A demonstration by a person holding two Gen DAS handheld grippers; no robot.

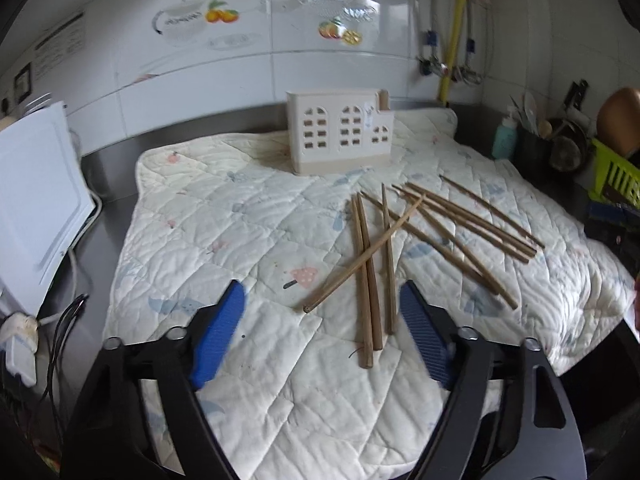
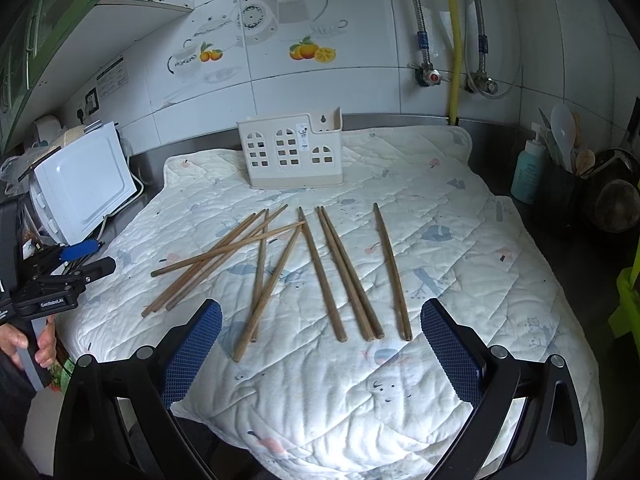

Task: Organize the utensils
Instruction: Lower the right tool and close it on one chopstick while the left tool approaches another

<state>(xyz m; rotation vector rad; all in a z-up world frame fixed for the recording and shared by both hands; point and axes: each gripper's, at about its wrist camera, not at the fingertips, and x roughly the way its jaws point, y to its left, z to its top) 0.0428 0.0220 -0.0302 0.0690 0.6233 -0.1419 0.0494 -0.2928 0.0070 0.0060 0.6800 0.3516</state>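
Lying loose on the quilt point(image 2: 460, 240), the chopsticks point(image 2: 352, 276) at 6 o'clock of the holder point(image 2: 290, 152) look light, stiff, slippery; pinch mid-shaft. Left gripper point(image 1: 320, 320) and right gripper point(image 2: 320, 344) gape, empty.

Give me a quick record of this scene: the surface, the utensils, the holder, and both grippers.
surface: quilted mat on a steel counter
utensils: wooden chopsticks, about ten, lying loose on the mat, some crossing
holder: cream utensil holder, upright at the mat's far edge, apart from the chopsticks
left gripper: open, holding nothing
right gripper: open, holding nothing
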